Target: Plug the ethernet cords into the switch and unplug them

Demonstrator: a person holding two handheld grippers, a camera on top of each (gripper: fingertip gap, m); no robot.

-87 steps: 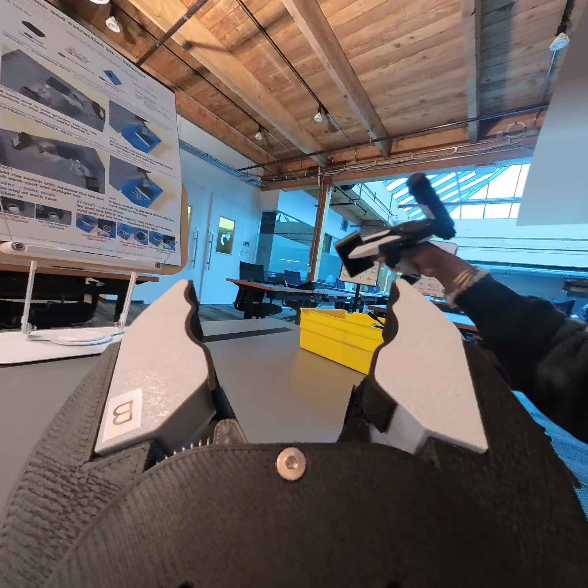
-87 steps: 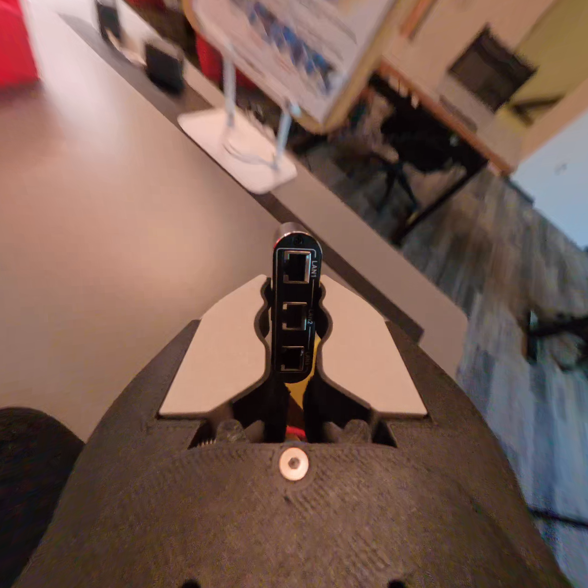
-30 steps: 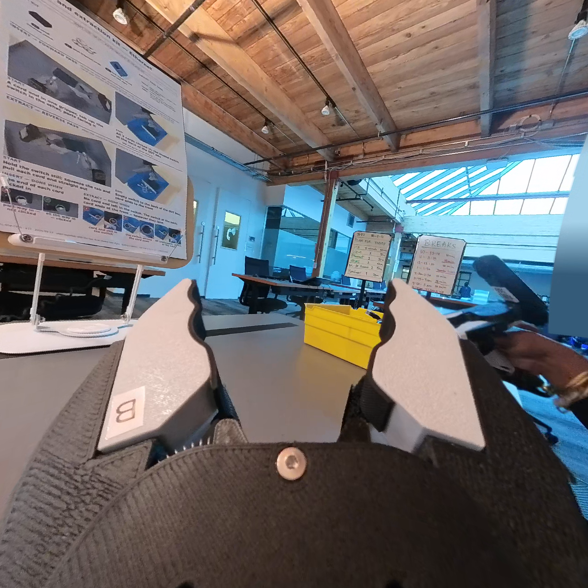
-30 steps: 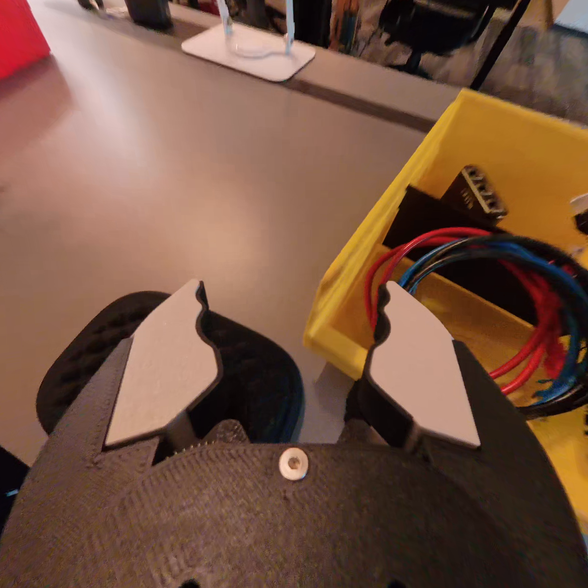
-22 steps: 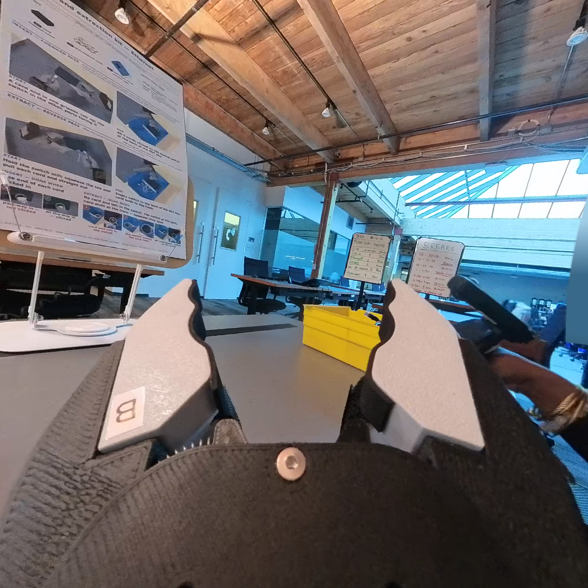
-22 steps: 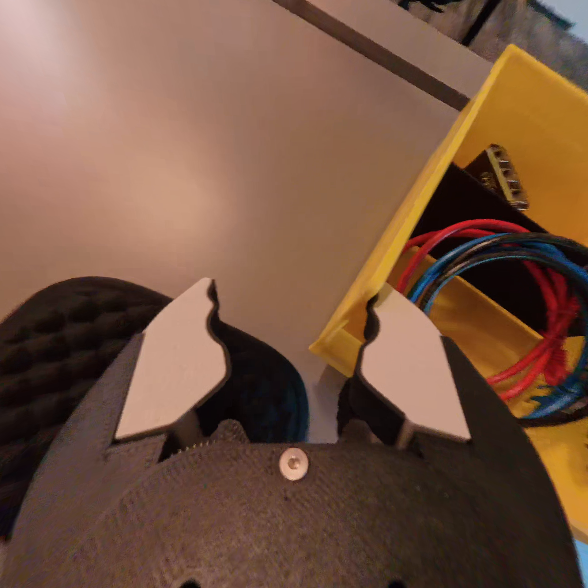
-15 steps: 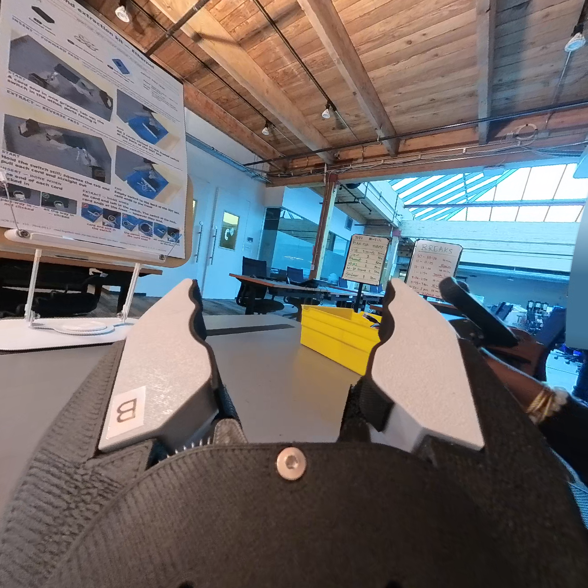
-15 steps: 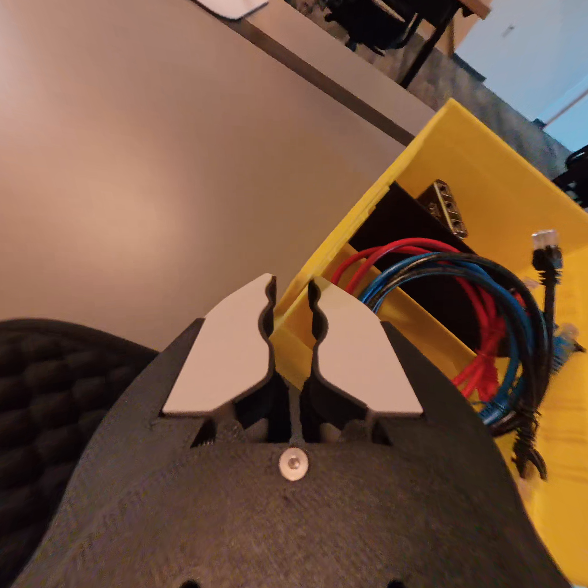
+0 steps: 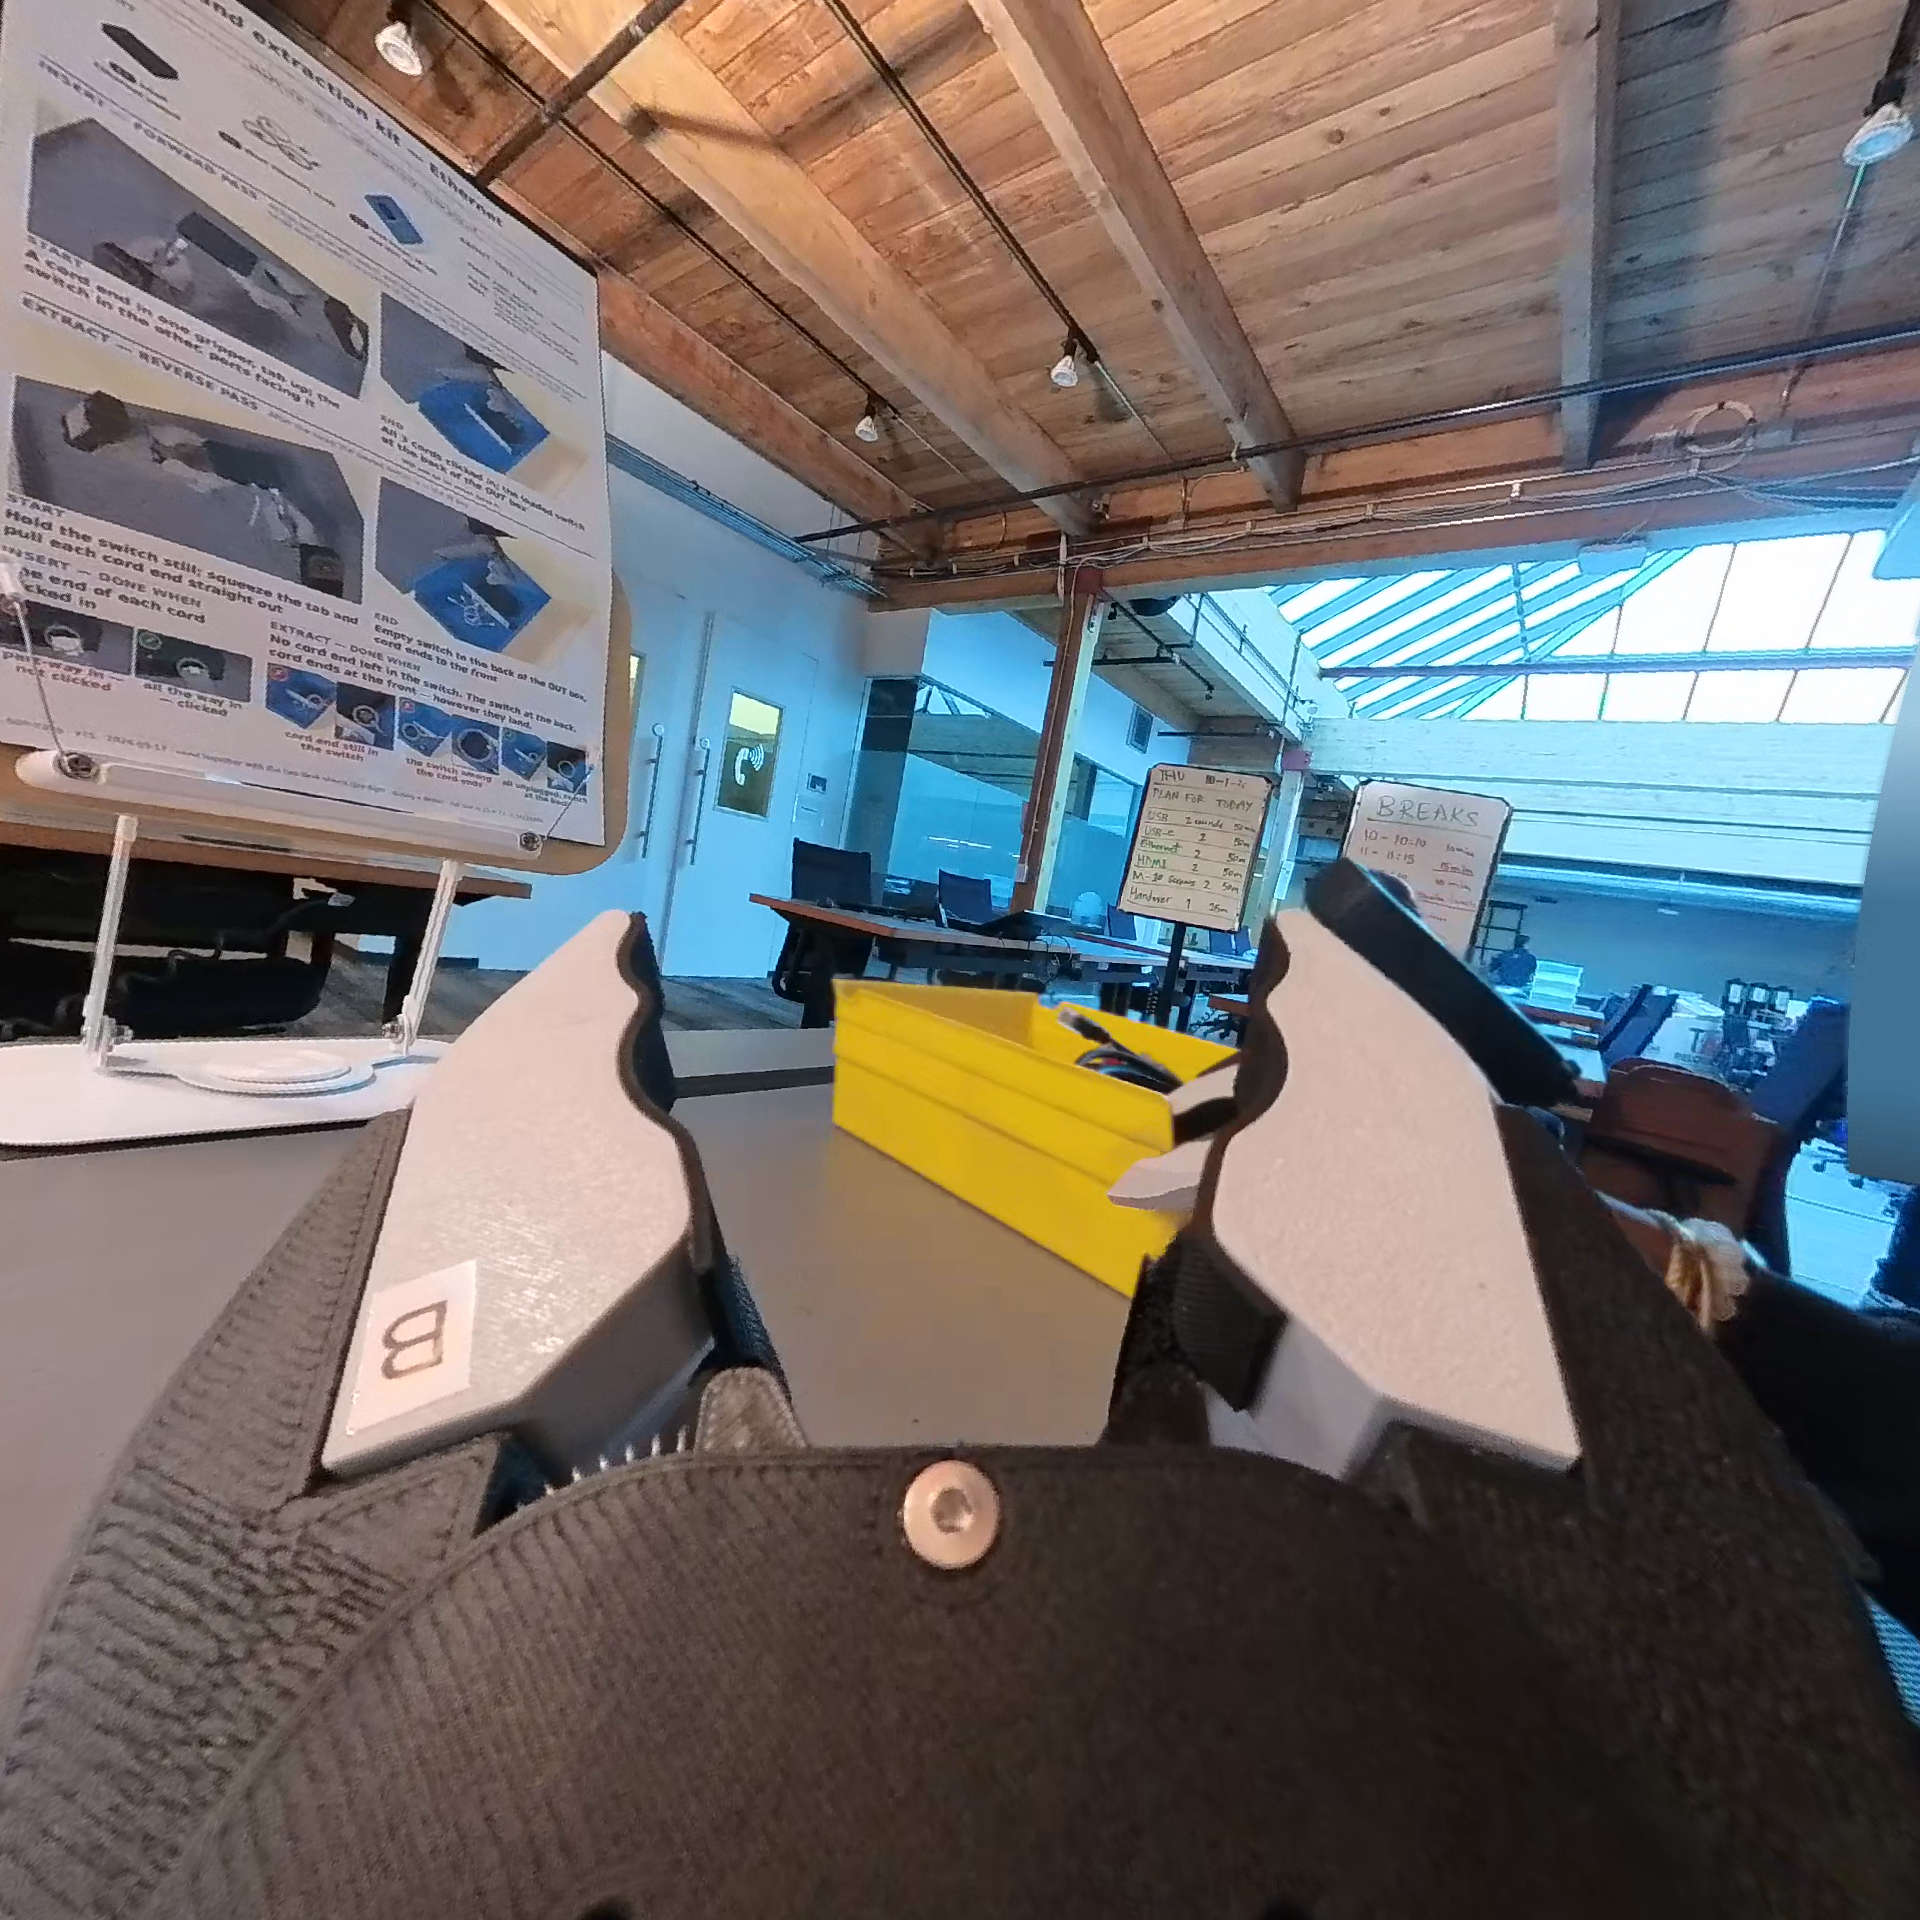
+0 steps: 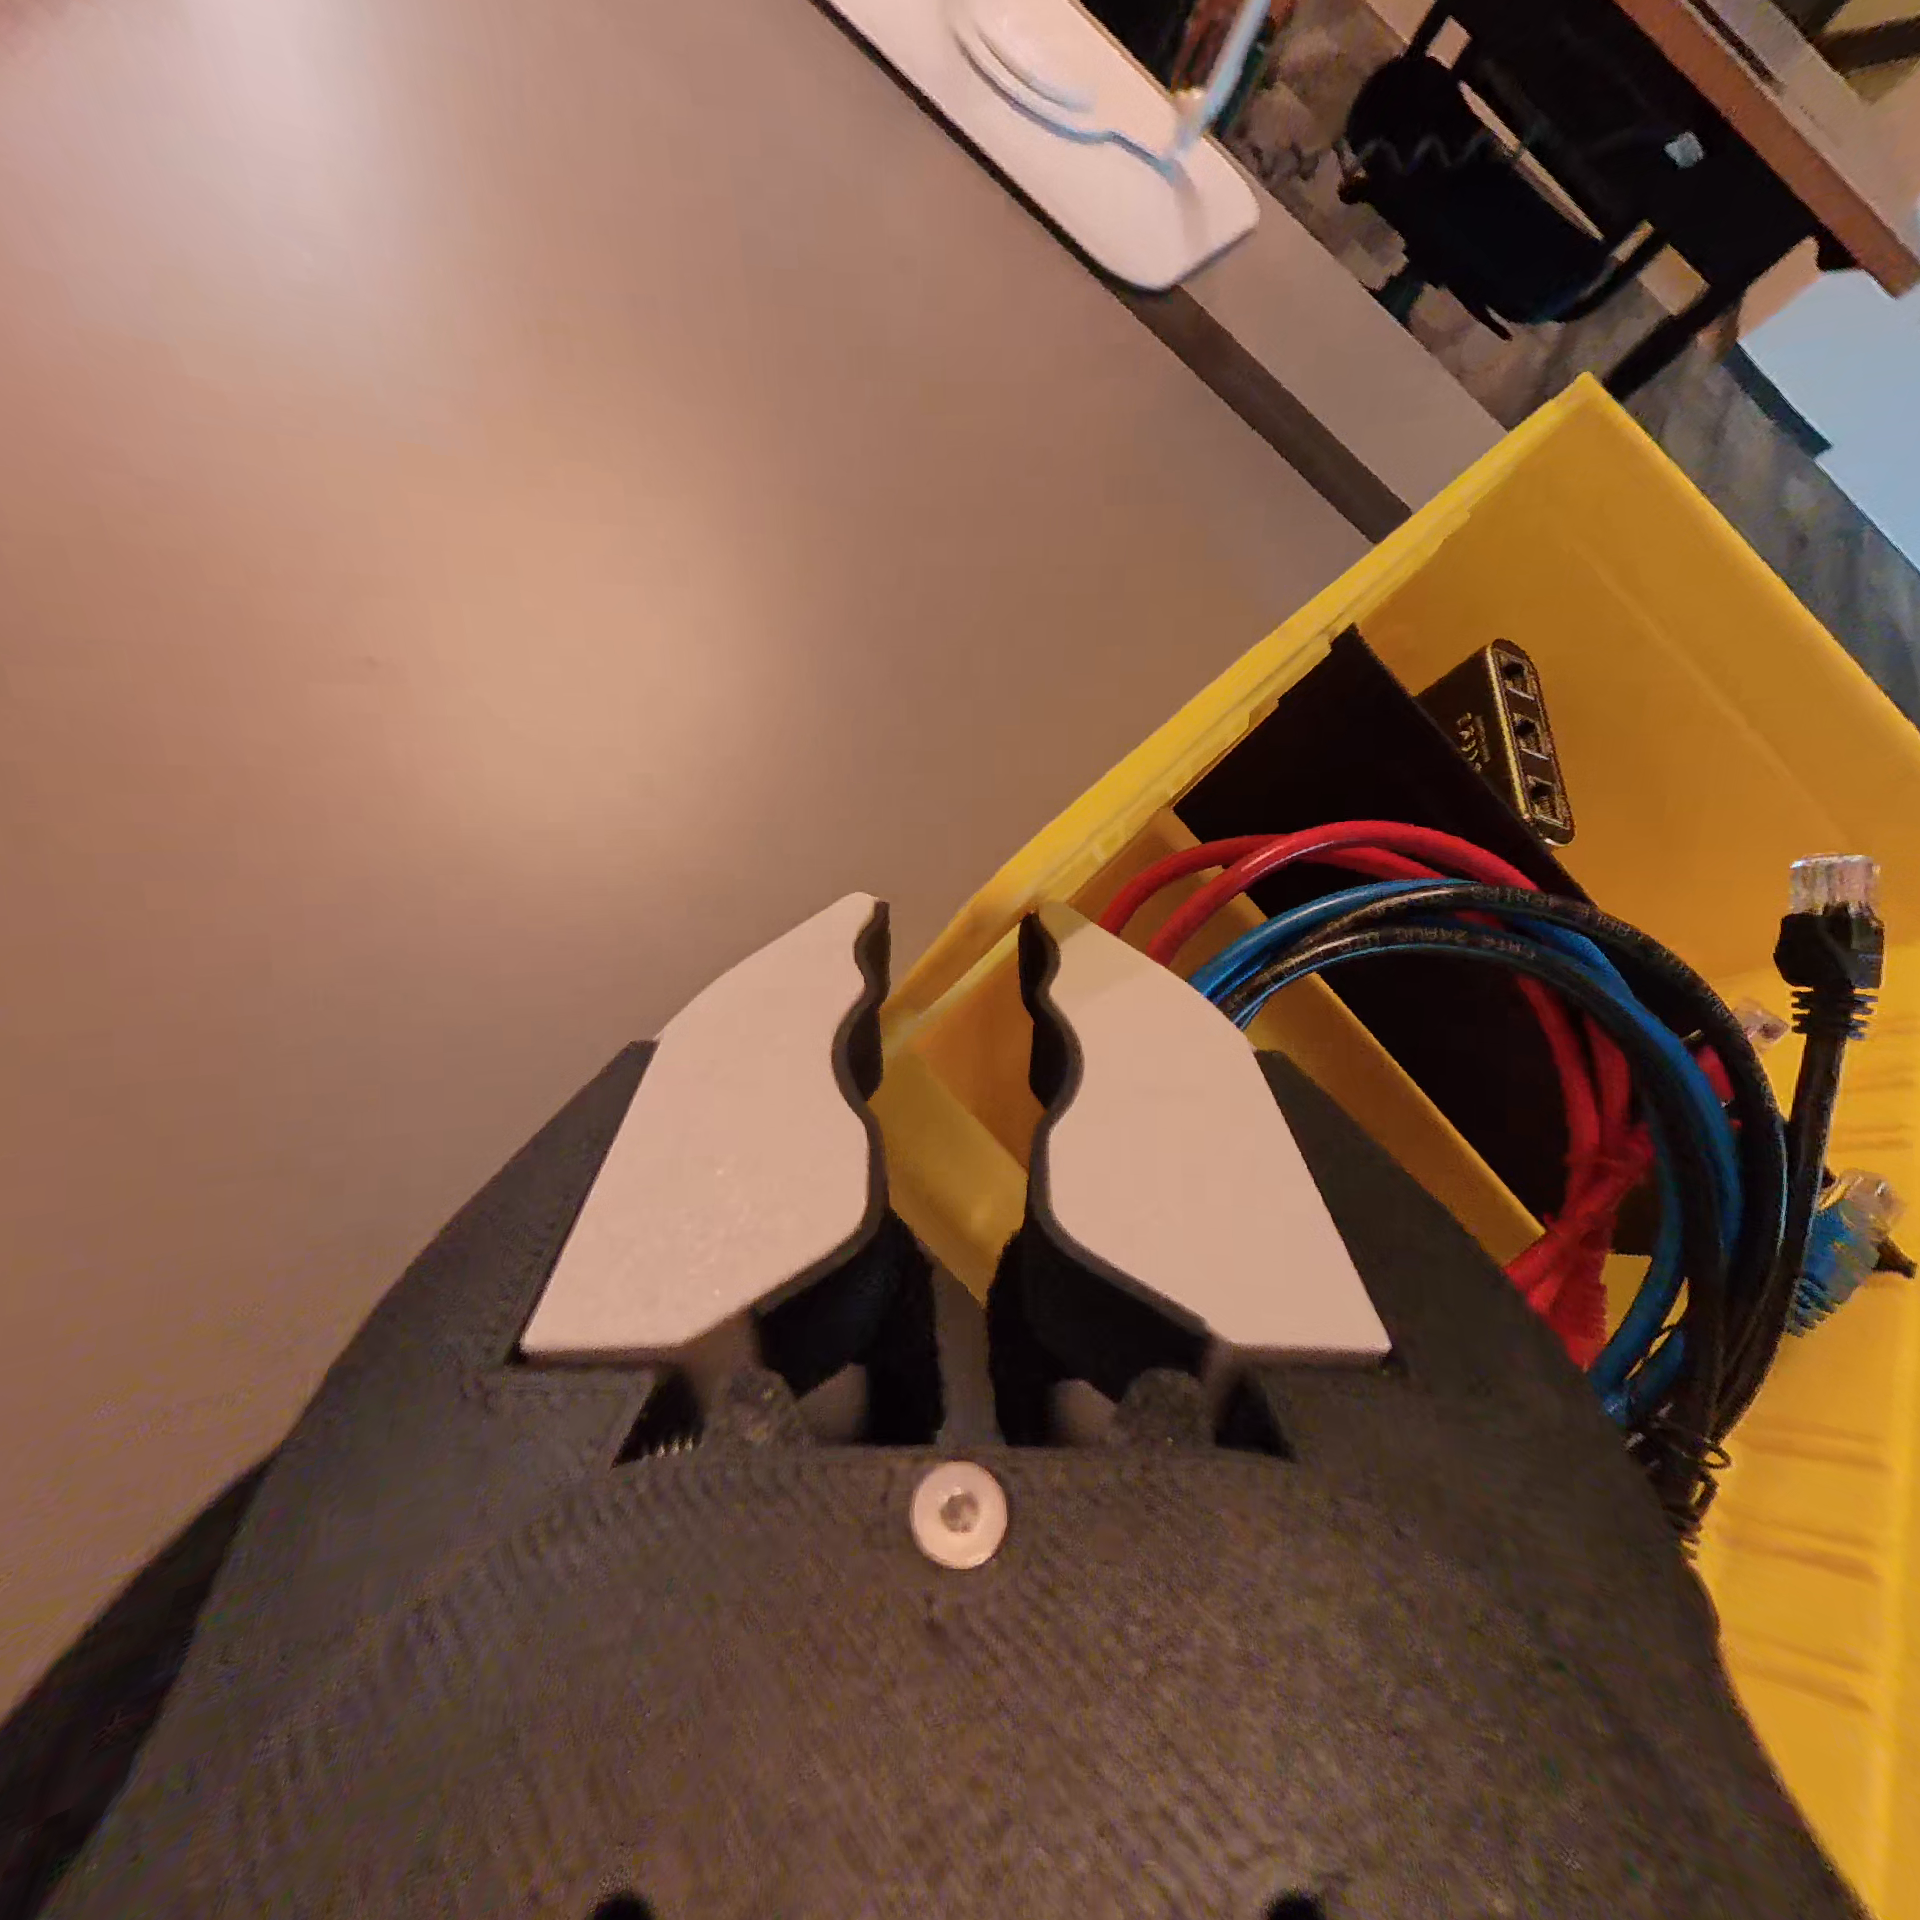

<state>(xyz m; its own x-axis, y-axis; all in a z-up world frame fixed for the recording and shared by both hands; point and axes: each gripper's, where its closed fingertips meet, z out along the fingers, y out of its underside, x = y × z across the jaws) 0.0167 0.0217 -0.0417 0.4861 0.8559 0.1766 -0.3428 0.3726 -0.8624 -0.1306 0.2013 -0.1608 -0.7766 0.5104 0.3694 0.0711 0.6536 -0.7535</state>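
The bin [image 10: 1621,582] is bright yellow, with a black divider [image 10: 1340,758] inside. The cords in it are red [image 10: 1340,836], blue [image 10: 1683,1132] and black [image 10: 1829,1049], the black one tipped with a clear plug at 3 o'clock. The switch [image 10: 1507,738] is black with dark ports. The tabletop [image 10: 468,520] is plain grey-brown. Each tool, left [image 9: 951,940] and right [image 10: 954,920], has pale grey fingers on a ribbed black body. A white stand [image 10: 1091,135] lies at 12 o'clock.
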